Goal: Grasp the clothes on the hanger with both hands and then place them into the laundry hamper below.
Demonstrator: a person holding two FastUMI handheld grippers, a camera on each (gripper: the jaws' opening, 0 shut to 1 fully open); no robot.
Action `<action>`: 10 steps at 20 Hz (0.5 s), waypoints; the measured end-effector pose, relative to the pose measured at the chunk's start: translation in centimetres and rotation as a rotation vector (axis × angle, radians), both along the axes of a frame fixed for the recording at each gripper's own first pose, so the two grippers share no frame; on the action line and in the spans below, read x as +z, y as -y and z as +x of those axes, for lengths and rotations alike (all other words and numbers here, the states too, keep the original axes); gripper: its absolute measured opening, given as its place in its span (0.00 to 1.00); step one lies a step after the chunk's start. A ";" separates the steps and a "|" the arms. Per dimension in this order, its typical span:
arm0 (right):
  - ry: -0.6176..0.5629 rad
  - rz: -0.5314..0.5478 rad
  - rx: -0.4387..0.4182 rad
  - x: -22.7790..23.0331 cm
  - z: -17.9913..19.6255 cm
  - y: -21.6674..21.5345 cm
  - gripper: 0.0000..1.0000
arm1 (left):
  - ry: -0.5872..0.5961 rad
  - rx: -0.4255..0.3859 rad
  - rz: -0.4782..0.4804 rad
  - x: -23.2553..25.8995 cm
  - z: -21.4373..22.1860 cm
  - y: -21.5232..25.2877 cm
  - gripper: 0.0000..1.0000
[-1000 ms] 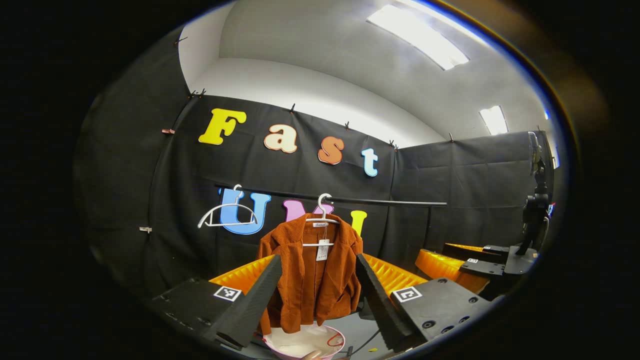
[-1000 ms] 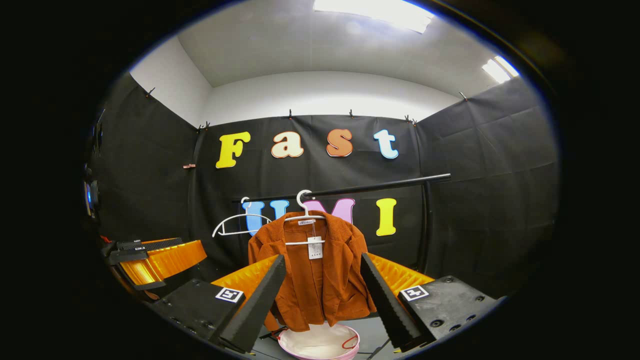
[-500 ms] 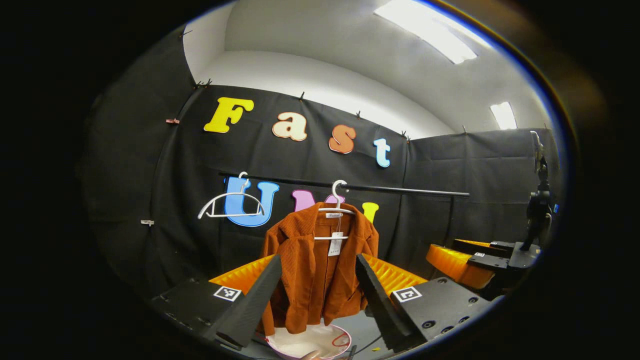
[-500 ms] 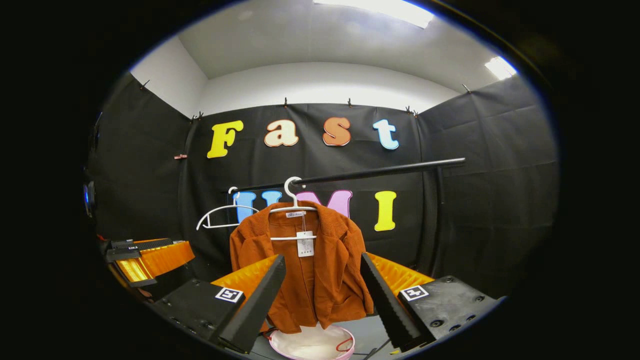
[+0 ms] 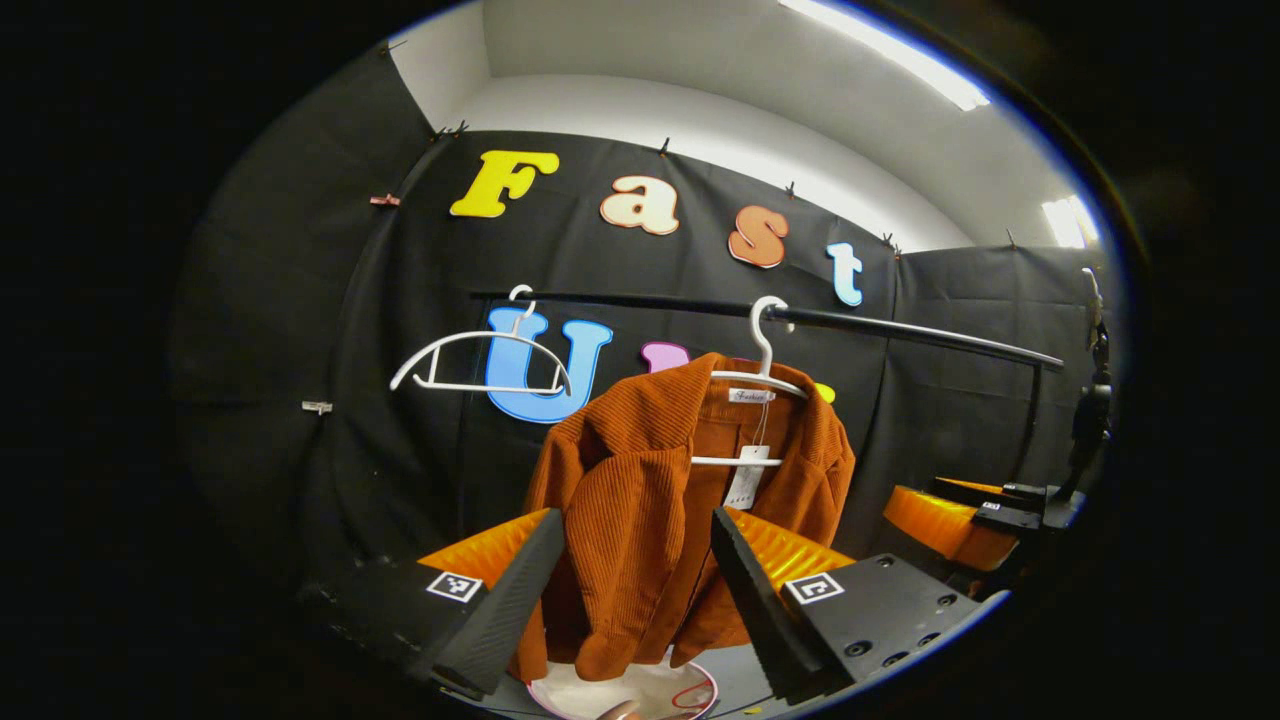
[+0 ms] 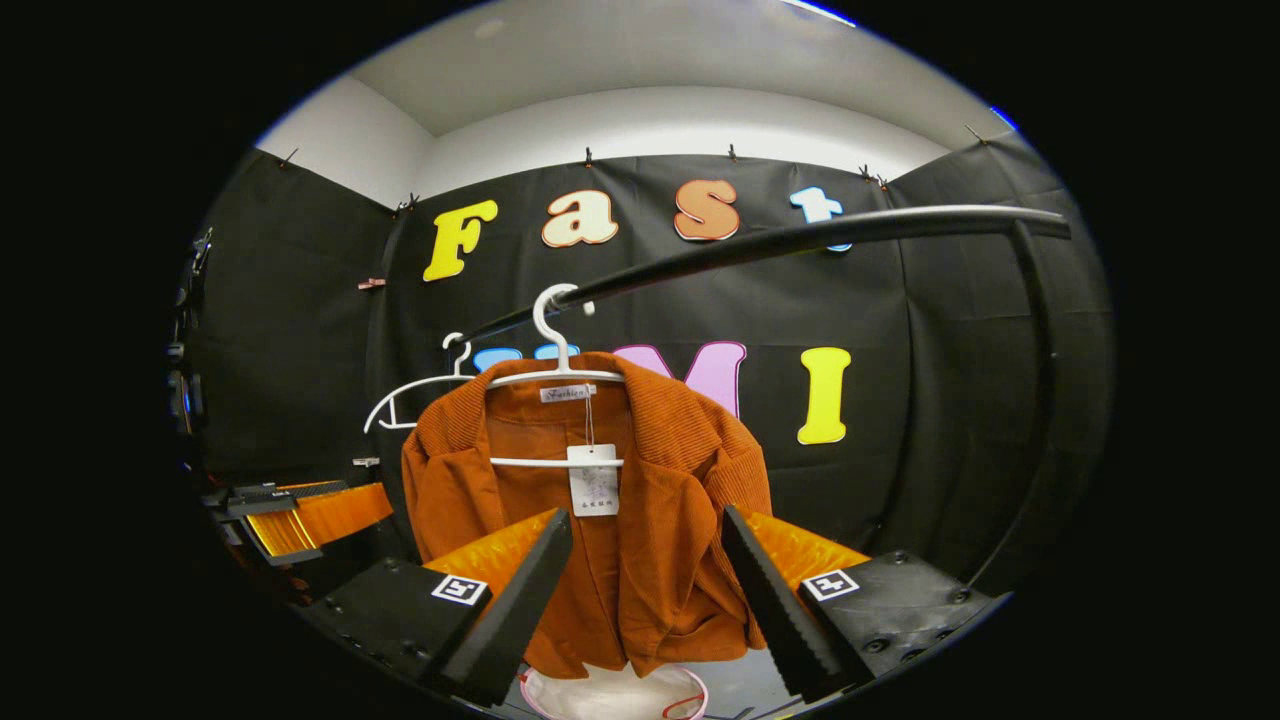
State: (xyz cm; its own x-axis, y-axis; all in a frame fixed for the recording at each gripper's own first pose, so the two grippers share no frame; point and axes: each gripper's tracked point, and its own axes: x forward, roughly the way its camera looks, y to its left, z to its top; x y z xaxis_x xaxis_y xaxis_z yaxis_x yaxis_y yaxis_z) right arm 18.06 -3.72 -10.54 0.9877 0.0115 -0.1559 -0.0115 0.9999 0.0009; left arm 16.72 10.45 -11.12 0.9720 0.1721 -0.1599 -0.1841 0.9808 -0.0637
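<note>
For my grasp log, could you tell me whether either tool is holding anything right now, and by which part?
Nothing is held. The left tool and right tool are both open, short of the orange jacket, which hangs on its white hanger.

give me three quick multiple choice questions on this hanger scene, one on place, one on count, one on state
1. Where is the hamper?
A. below the jacket
B. on the rail
C. beside the bare hanger

2. How many white hangers are on the rail?
A. one
B. two
C. four

3. How is the left tool?
A. shut on the jacket
B. shut on a hanger
C. open

Answers:
1. A: the pink-rimmed hamper sits under the rust corduroy jacket.
2. B: one hanger carries the jacket, a bare hanger hangs beside it on the rail.
3. C: the left tool has its fingers spread, with the jacket beyond them.
</note>
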 end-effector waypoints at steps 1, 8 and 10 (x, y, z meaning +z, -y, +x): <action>-0.013 0.004 0.006 -0.9 0.9 0.2 1.00 | -0.004 0.009 0.002 -0.3 0.6 -0.2 0.94; -0.111 0.077 0.047 -6.2 5.4 1.2 0.99 | -0.043 0.021 0.022 -3.7 4.1 -1.1 0.94; -0.136 0.098 0.050 -7.3 6.3 1.8 0.99 | -0.050 0.045 -0.006 -4.9 4.8 -2.1 0.94</action>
State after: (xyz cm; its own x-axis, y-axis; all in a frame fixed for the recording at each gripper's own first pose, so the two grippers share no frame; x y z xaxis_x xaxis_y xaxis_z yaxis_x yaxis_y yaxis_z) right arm 24.37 -5.52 -17.85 0.9553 0.0818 -0.2842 -0.0542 0.9931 0.1035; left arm 21.48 12.54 -16.05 0.9541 0.2143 -0.2092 -0.2311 0.9711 -0.0589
